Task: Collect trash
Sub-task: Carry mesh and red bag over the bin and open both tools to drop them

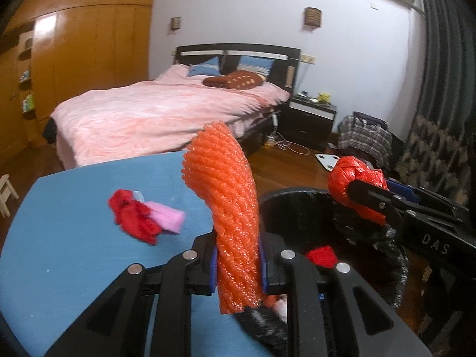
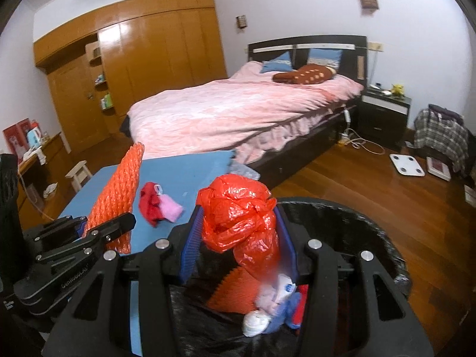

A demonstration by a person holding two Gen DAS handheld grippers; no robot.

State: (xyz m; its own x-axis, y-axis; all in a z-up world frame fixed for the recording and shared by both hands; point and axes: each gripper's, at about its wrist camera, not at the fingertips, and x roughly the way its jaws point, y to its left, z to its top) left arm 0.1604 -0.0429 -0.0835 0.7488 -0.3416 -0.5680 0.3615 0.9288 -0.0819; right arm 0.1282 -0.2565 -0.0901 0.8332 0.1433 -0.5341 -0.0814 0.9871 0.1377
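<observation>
My left gripper (image 1: pixel 238 270) is shut on an orange foam net sleeve (image 1: pixel 229 208) and holds it upright at the near edge of the blue table (image 1: pixel 74 253), beside the black-lined trash bin (image 1: pixel 372 238). My right gripper (image 2: pixel 238 247) is shut on a crumpled red plastic bag (image 2: pixel 238 217) and holds it over the bin (image 2: pixel 342 223). The bin holds orange, white and blue scraps (image 2: pixel 267 312). A red and pink scrap (image 1: pixel 142 220) lies on the table; it also shows in the right wrist view (image 2: pixel 160 205). The sleeve shows at the left of that view (image 2: pixel 119 205).
A bed with a pink cover (image 1: pixel 166 110) stands behind the table. A dark nightstand (image 1: pixel 309 119), a white scale (image 2: pixel 407 165) on the wooden floor and a chair with plaid cloth (image 2: pixel 440 136) are to the right. A small stool (image 2: pixel 78 174) stands left.
</observation>
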